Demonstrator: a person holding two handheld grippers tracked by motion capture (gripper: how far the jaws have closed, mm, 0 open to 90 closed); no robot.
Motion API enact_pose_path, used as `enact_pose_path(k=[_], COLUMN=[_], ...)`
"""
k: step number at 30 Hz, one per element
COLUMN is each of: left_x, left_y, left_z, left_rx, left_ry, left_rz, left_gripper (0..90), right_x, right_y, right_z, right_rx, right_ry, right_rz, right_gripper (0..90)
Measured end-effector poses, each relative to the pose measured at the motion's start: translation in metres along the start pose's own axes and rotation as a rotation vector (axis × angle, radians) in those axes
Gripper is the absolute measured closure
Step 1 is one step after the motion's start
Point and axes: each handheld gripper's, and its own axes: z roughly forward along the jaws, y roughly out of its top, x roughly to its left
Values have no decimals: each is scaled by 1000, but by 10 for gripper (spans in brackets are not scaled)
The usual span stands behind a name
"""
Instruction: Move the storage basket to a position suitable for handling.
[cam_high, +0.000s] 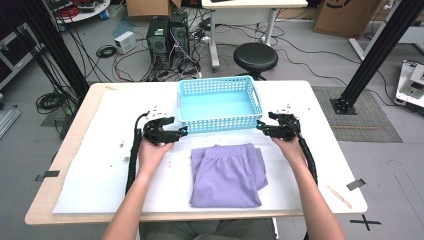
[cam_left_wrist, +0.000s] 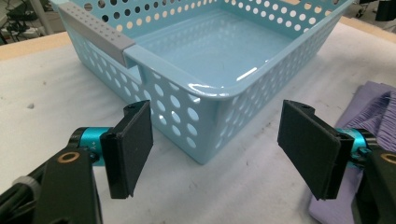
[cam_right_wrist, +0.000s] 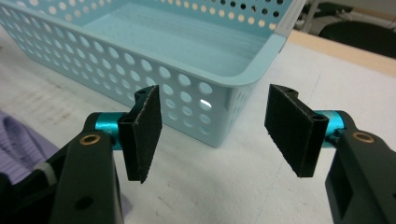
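Observation:
A light blue perforated basket (cam_high: 218, 122) stands empty at the table's far middle. In front of it lies a folded lilac garment (cam_high: 226, 175). My left gripper (cam_high: 183, 132) is open, its jaws on either side of the basket's near left corner (cam_left_wrist: 205, 140) without touching it. My right gripper (cam_high: 260, 127) is open too, facing the near right corner (cam_right_wrist: 219, 119). The garment's edge (cam_left_wrist: 373, 107) shows at the right of the left gripper view, and another bit of it (cam_right_wrist: 18, 140) at the left of the right gripper view.
A white sheet (cam_high: 100, 165) covers the wooden table. A wooden stick (cam_high: 340, 196) and black tape lie near the right front corner. Beyond the table stand a black stool (cam_high: 255, 57), computer towers (cam_high: 167, 37) and cables on the floor.

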Motion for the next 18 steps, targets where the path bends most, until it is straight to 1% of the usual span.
enact_pose_path(k=[1,3,5,6,9,11,14,16,18], left_x=[1,2,4,4,5,7,8,8,9], left_y=[-1,-3,-4,-4,-6,-7,-8,-8,-6], left_z=[1,4,6,7,11,13,17,19,23], left_rx=[3,12,6,5,-1,-9,-14,-3,26], left_ry=[-2,-3,-13,-18,-18,-26,-24,-16,-26], left_rz=[1,-10,-22,-18,-19,-27,-34,-30,-32], left_gripper=[267,267,267,266,267,269,270,279,279], right_x=[-1,-2,-2,-2,-4,-5,-6,-6,-6], right_y=[0,1,1,2,1,1,3,6,10], right_z=[4,9,13,15,21,25,29,32,35], right_rx=[12,27,29,31,40,48,42,45,54], right_ry=[6,-5,1,-3,11,24,37,48,49], right_rz=[-4,-18,-22,-24,-16,-23,-16,-23,-31], right_gripper=[371,371,371,371,395,406,409,392,376])
